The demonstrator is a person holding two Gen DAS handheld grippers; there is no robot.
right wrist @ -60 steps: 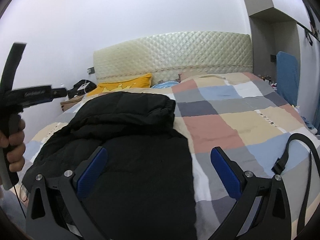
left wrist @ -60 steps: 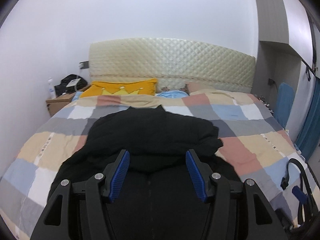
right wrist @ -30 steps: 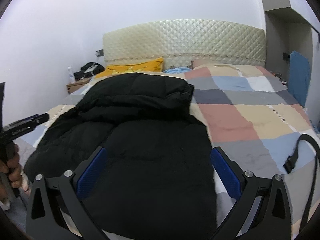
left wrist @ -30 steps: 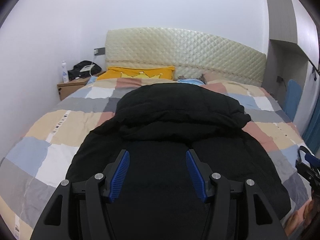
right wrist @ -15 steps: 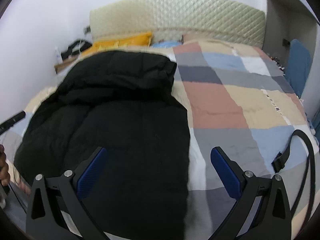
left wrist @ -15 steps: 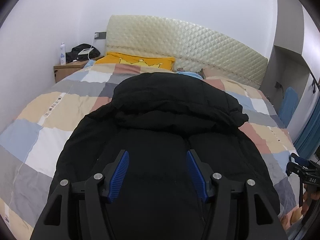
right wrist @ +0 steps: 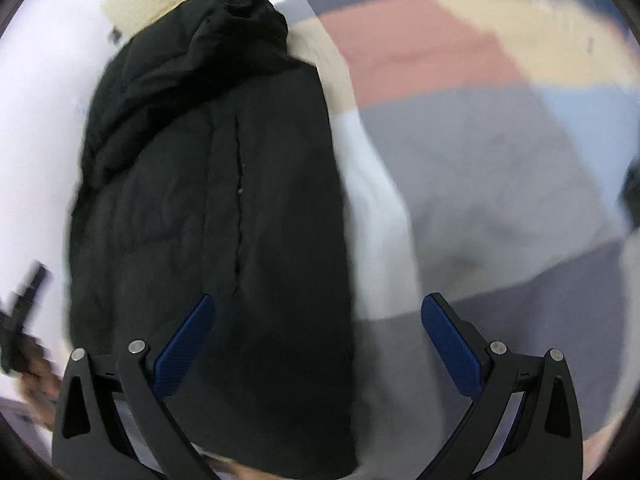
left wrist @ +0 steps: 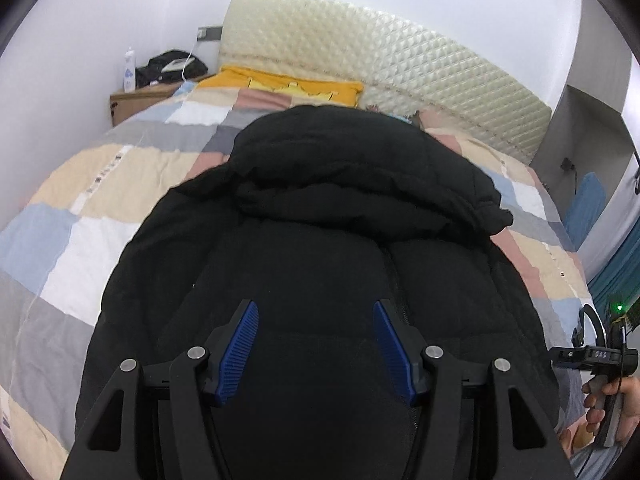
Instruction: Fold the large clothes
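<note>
A black puffer jacket (left wrist: 320,216) lies lengthwise on the patchwork bed (left wrist: 80,208) — both grippers, left gripper (left wrist: 316,322) and right gripper (right wrist: 318,314), wide open and empty, have dipped closer over its near hem, likely before the first fold.

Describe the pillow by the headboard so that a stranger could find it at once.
Start at the quilted cream headboard of the bed. Just below it, toward the bedside table, lies the pillow. It is bright yellow, unlike the pastel checked blanket and the black coat.
</note>
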